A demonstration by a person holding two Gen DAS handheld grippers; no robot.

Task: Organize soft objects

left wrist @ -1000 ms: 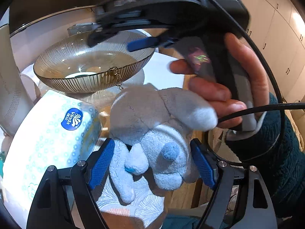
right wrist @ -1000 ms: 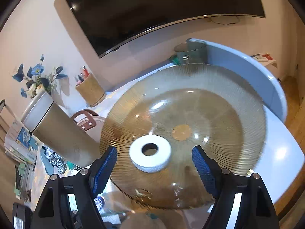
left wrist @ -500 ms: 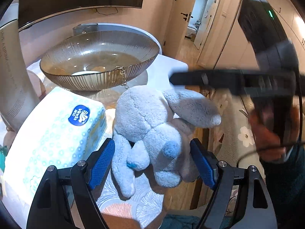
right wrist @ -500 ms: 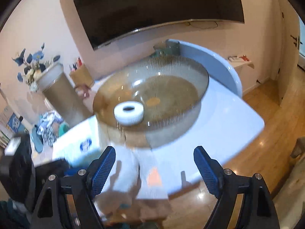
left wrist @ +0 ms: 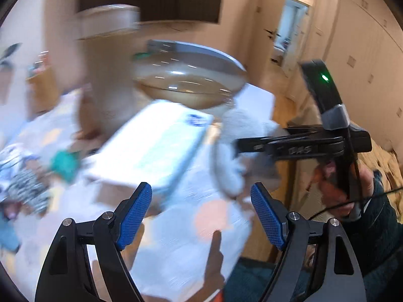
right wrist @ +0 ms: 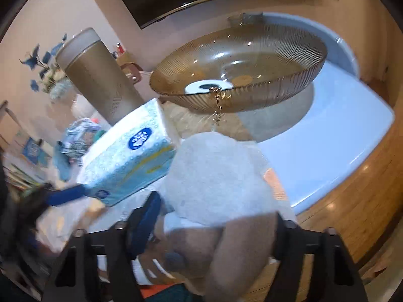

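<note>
A grey and pale-blue plush toy (right wrist: 216,176) lies near the table's front edge, beside a soft pack of tissues (right wrist: 131,161). My right gripper (right wrist: 216,209) is down around the plush and its jaws are closing. The left blue pad (right wrist: 148,216) touches the toy's side, and a floppy ear hides the right finger. In the left wrist view the right gripper (left wrist: 241,147) reaches onto the plush (left wrist: 231,130) from the right, held by a hand (left wrist: 347,183). My left gripper (left wrist: 201,191) hangs open over the tablecloth with nothing between its pads. The tissue pack (left wrist: 156,146) lies just ahead of it.
A ribbed amber glass bowl (right wrist: 252,93) stands behind the plush with a white ring (right wrist: 201,86) inside. A tall beige cylinder (right wrist: 100,83) stands at the back left. Patterned cloths (left wrist: 22,183) lie at the far left. The table edge (right wrist: 340,171) drops to a wooden floor at right.
My left gripper pulled back and swung left, so the plush is no longer between its pads. My right gripper came down from the bowl onto the plush, and its jaws narrowed.
</note>
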